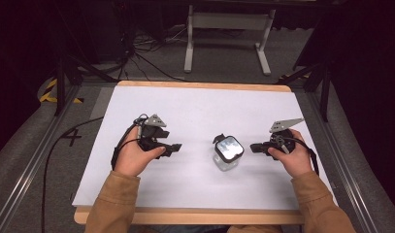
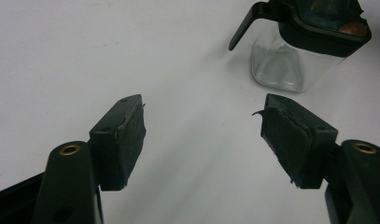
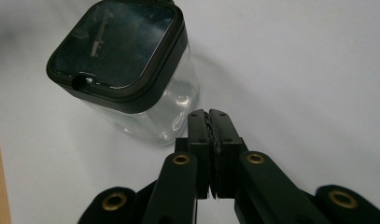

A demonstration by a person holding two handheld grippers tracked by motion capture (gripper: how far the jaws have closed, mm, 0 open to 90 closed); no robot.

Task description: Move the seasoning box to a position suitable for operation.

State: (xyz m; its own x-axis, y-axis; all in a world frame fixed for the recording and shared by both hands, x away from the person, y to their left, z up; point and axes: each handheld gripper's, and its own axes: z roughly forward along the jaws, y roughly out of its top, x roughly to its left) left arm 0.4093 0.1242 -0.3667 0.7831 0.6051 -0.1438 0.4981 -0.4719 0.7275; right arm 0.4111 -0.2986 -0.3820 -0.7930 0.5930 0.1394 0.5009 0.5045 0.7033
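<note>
A clear square jar (image 1: 227, 154) with a black-rimmed glossy lid stands on the white table top (image 1: 195, 111), right of centre. It looks empty; the same jar (image 2: 295, 51) rises beyond the left jaws, and the jar (image 3: 127, 70) stands close in front of the right jaws. My left gripper (image 1: 176, 147) rests left of the jar with its jaws wide apart and nothing between them; in its own view the left gripper (image 2: 201, 135) frames bare table. My right gripper (image 1: 253, 147) sits just right of the jar, jaws pressed together; up close the right gripper (image 3: 209, 116) holds nothing.
The table's wooden edge (image 1: 185, 216) runs along the front. Beyond the table, a white metal stand (image 1: 229, 34) and cables (image 1: 146, 53) lie on the grey floor. Metal rails (image 1: 35, 155) flank the table on both sides.
</note>
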